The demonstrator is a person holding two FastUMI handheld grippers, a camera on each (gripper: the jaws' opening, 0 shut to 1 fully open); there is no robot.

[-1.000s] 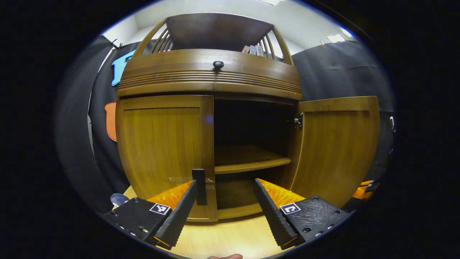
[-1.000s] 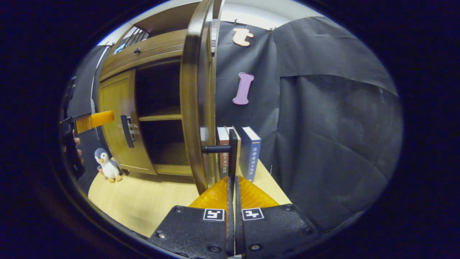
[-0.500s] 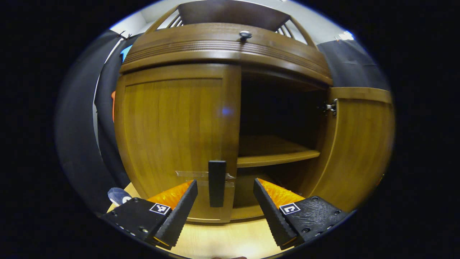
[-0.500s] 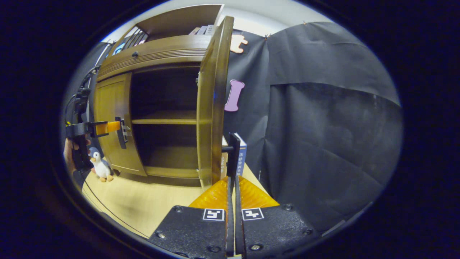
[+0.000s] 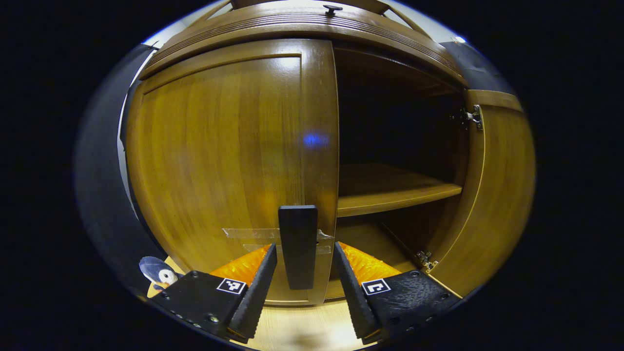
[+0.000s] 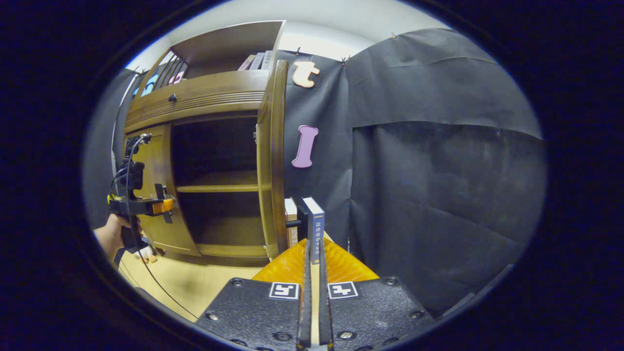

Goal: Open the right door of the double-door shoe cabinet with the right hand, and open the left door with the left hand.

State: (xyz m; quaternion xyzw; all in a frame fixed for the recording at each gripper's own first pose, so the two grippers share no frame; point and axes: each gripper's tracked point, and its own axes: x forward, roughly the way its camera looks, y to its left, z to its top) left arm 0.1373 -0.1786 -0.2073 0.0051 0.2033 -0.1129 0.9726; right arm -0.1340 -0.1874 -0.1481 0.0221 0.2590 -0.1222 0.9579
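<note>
The brown shoe cabinet's left door (image 5: 219,156) is closed. Its black handle (image 5: 297,246) stands upright between the fingers of my left gripper (image 5: 300,285), which is open; the pads sit close on either side and do not press on it. The right door (image 5: 499,195) is swung wide open. In the right gripper view that door (image 6: 273,161) is edge-on, with its black handle (image 6: 301,217) a little beyond the fingertips. My right gripper (image 6: 312,251) is shut to a narrow slit and holds nothing. The left gripper (image 6: 146,205) is at the left door, held by a hand (image 6: 109,236).
Inside the cabinet a wooden shelf (image 5: 395,192) crosses the dark opening. A drawer with a dark knob (image 6: 172,98) runs above the doors. Books (image 6: 314,224) stand on the light wooden table (image 6: 195,282) right of the cabinet. A toy penguin (image 5: 158,273) sits at the lower left.
My left gripper has moved in toward the left door, and the handle now stands between its fingers. The right door has swung wider, and my right gripper has come off its handle and drawn back.
</note>
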